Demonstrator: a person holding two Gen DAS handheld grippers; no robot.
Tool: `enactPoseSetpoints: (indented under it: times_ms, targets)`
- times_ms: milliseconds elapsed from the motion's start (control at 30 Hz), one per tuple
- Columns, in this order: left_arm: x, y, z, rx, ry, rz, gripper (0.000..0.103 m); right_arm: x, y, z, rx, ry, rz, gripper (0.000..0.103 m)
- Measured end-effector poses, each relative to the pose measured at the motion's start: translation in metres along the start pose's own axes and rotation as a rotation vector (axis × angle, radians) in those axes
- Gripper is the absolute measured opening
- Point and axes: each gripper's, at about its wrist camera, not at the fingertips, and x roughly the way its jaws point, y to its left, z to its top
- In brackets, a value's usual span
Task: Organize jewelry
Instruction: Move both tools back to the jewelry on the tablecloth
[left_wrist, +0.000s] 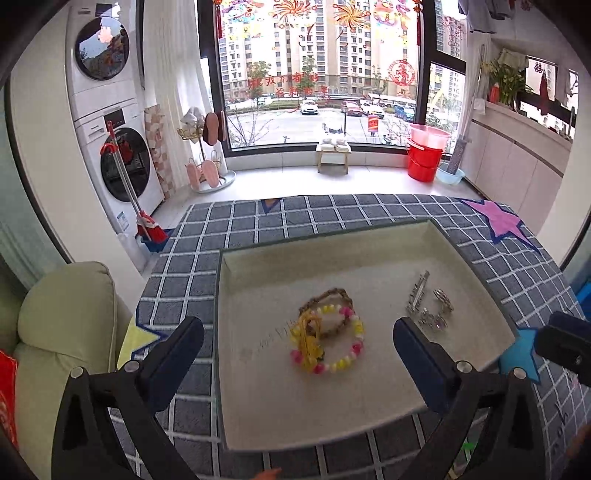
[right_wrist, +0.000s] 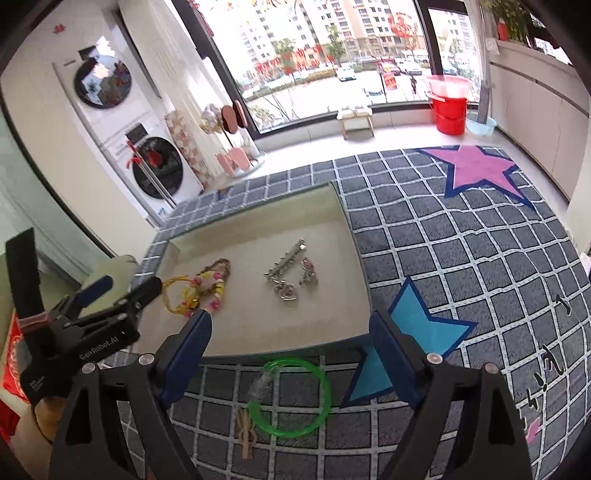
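Now the left gripper (left_wrist: 298, 360), jaws spread and empty, hangs over the bracelets (left_wrist: 330, 329) in the tray (left_wrist: 476, 258), while the right gripper (right_wrist: 290, 356), jaws spread too, must probably close on the green ring (right_wrist: 291, 397) on the cloth (right_wrist: 461, 258).

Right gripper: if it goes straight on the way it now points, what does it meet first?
Most likely the green bangle, lying on the checked cloth just short of the tray. It sits between the open jaws of the right gripper, though depth is hard to judge here.
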Motion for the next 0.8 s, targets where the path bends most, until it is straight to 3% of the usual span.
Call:
enactPoseSetpoints:
  times_ms: [300, 467, 800]
  targets:
    - [-0.019, -0.007, -0.039, 0.0, 0.072, -0.109, 0.103, -0.03, -0.004, -0.019, 0.008, 0.063, 0.019, 0.089]
    - [-0.031, -0.019, -0.062, 0.031, 0.098, -0.132, 0.103, -0.039, -0.016, -0.044, 0.013, 0.095, -0.015, 0.089]
    - [-0.036, -0.039, -0.076, 0.037, 0.181, -0.181, 0.103, -0.043, -0.034, -0.096, 0.0, 0.178, -0.07, 0.089]
